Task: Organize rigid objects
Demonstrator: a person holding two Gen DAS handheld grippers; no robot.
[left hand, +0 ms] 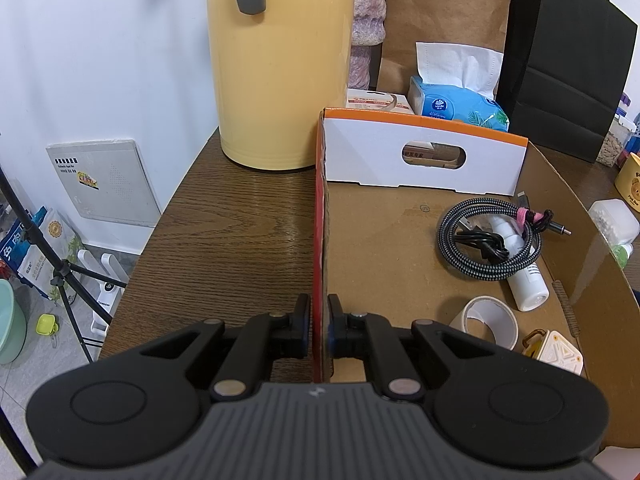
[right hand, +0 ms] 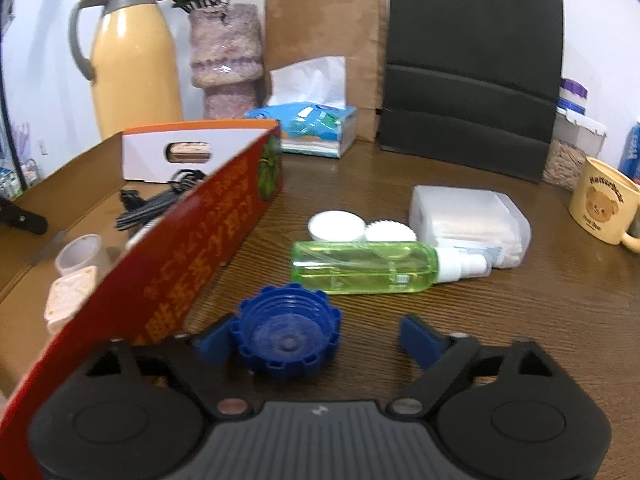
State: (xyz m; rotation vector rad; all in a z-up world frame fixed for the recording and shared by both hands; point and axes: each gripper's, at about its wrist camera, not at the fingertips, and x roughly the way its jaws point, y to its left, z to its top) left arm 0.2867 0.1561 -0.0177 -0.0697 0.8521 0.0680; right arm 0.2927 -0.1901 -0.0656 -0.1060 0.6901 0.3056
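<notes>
Left wrist view: the left gripper point(left hand: 319, 326) at bottom centre pinches the red side wall of the open cardboard box point(left hand: 319, 216), probably to steady it while items go in. Already inside, at centre right, lie a coiled braided cable point(left hand: 486, 240), a white plastic bottle point(left hand: 526, 280), a roll of pale tape point(left hand: 486, 320) and a cream square gadget point(left hand: 558, 350). Right wrist view: the right gripper point(right hand: 316, 340) is spread wide on the wooden table point(right hand: 520, 300), its left finger just beside a blue ribbed plastic cap point(right hand: 286, 336), apparently about to close on it. Behind, at centre, a green transparent spray bottle point(right hand: 368, 266) lies waiting outside the box.
</notes>
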